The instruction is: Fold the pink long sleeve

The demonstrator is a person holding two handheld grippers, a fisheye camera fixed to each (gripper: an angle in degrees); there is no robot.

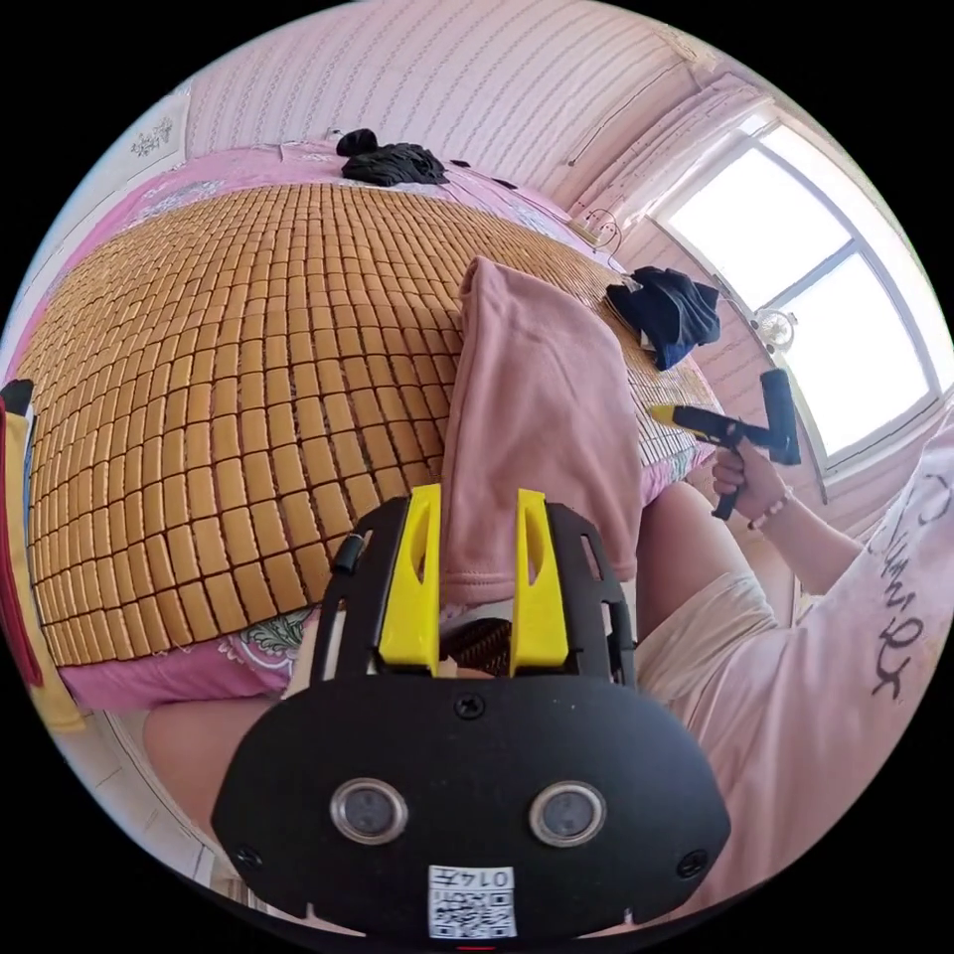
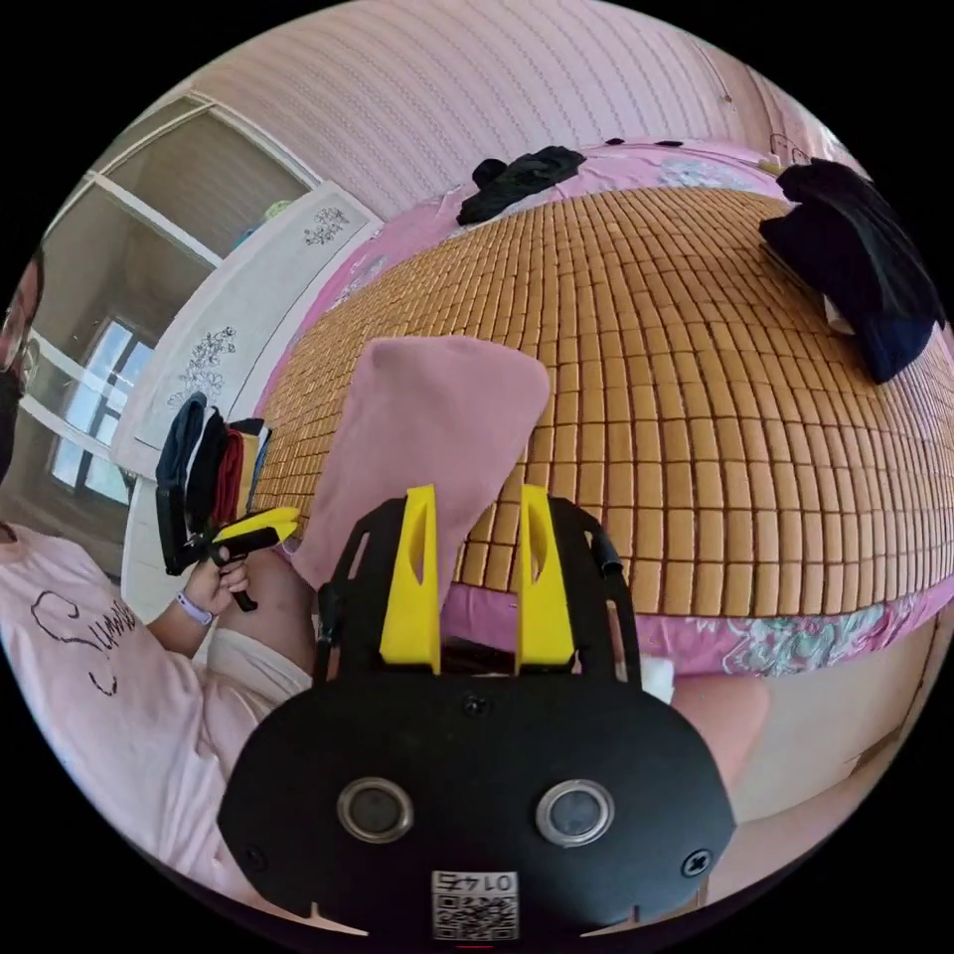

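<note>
Clearly both tongs, left [image 1: 477,581] and right [image 2: 477,586], gape before the pink long sleeve [image 1: 537,417]

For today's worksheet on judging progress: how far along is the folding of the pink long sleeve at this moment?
Looks done: the pink long sleeve lies as a narrow folded strip on the bamboo mat, its near end hanging over the bed edge. In hand: nothing gripped; the left gripper and right gripper both hover open above it. Left: probably a final crosswise fold, though its sleeves are hidden, so that is uncertain.
</note>
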